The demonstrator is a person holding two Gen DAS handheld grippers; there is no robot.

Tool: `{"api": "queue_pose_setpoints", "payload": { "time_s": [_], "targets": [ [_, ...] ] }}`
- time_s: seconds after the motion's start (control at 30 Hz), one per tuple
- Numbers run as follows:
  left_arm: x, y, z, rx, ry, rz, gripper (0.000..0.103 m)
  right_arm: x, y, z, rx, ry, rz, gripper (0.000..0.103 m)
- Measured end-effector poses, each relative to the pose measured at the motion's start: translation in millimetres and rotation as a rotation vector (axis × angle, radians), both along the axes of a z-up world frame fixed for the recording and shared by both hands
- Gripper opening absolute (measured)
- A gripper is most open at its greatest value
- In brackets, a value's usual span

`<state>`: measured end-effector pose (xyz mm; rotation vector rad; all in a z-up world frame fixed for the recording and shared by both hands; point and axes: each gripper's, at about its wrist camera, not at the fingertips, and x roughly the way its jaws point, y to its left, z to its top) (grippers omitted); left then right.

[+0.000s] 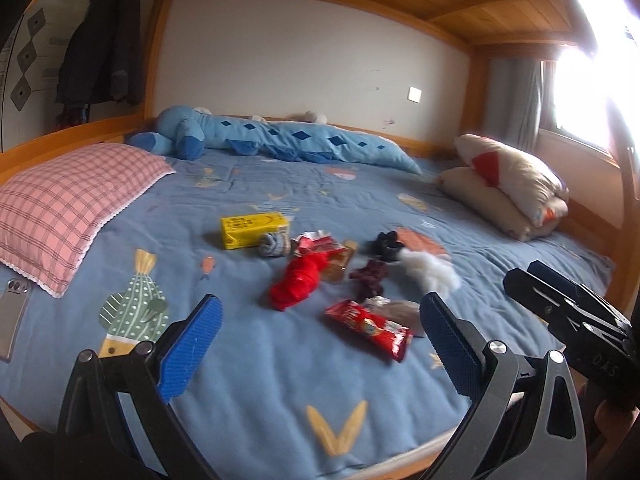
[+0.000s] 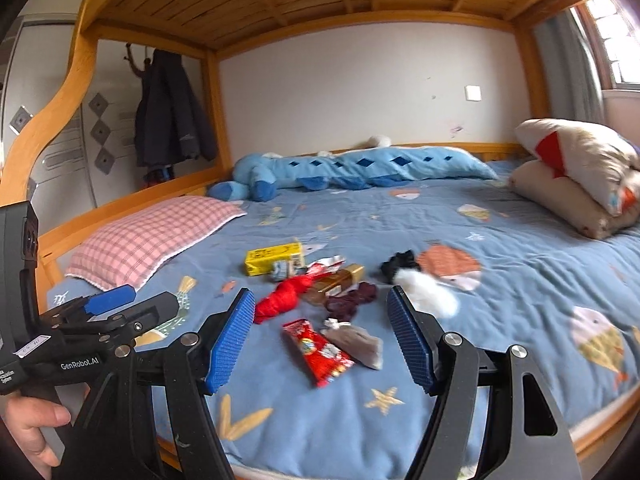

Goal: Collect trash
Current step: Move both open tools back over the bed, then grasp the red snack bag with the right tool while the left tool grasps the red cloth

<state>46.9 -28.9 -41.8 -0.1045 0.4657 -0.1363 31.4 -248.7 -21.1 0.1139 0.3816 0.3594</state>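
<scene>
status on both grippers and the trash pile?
Left gripper open, empty. Right gripper open, empty. Red wrapper nearest, on bedspread, untouched. Red cloth mixed into pile.

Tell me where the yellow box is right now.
The yellow box lies on the blue bedspread, at the pile's far left edge, touching a small rolled grey sock, right of the pink checked pillow.

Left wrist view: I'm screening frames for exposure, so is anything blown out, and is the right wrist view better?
Left wrist view: the window is blown out white, flare spreading over the top right corner. Right wrist view: window only mildly bright, the white fluff slightly blurred.
</scene>
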Motion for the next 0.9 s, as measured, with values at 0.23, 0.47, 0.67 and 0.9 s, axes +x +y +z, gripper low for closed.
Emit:
{"api": "queue_pose_setpoints", "payload": {
  "time_s": [0.23, 0.47, 0.67, 0.9],
  "targets": [
    [32.2, 16.6, -20.2, 0.012, 0.033, 0.036, 0.099, 31.7, 21.7, -22.3, -0.003, 0.074, 0.079, 0.067],
    [61.2, 23.6, -44.9, 0.0, 0.107, 0.032, 0.099, 72.3, 44.9, -60.2, -0.068, 0.197, 0.145, 0.062],
    [79.6, 25.4, -53.1, -0.002, 0.139, 0.023, 0.099, 103.9, 56.1, -88.3, -0.12, 0.287, 0.157, 0.062],
    [95.2, 24.1, -59.3, 0.007, 0.169, 0.012, 0.099, 122.0, 67.5, -112.1, -0.218, 0.345, 0.148, 0.04]
  ]
}}
